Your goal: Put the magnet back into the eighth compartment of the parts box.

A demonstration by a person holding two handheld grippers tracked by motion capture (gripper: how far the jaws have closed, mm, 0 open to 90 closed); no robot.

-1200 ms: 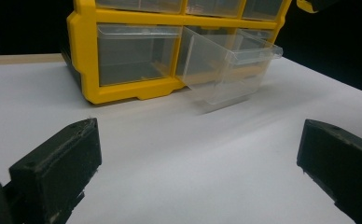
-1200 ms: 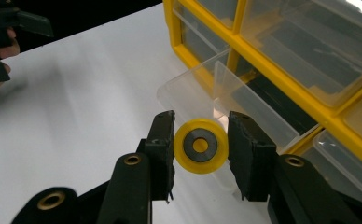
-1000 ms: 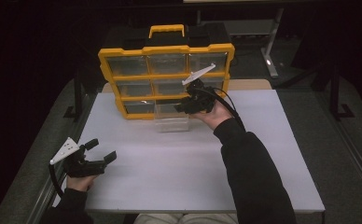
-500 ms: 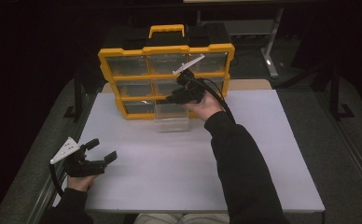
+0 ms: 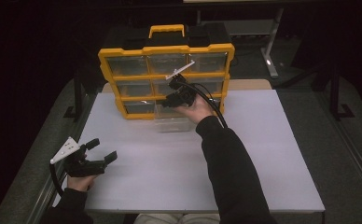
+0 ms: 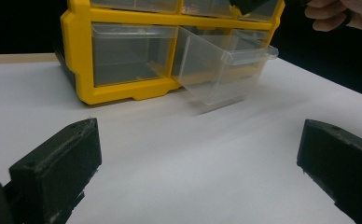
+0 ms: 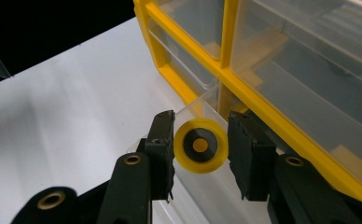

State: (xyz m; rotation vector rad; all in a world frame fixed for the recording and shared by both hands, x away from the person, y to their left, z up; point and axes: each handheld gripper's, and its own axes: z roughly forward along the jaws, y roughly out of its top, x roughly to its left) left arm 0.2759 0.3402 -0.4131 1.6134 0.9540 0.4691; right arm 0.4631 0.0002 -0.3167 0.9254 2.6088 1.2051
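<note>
A yellow organiser with clear drawers stands at the back of the white table. Its bottom middle drawer is pulled out and rests tilted on the table, as the left gripper view also shows of the drawer. My right gripper hovers over that drawer. In the right gripper view it is shut on a small yellow wheel with a black hub, above the drawer's clear rim. My left gripper rests open at the front left, nothing between its jaws.
The organiser's yellow frame stands close behind the drawer. A black case with a yellow handle stands behind the organiser. A wide stretch of white table lies between the two grippers. Dark floor surrounds the table.
My right gripper has moved left and slightly forward, from the organiser's right drawers to above the pulled-out drawer. The left gripper has stayed put.
</note>
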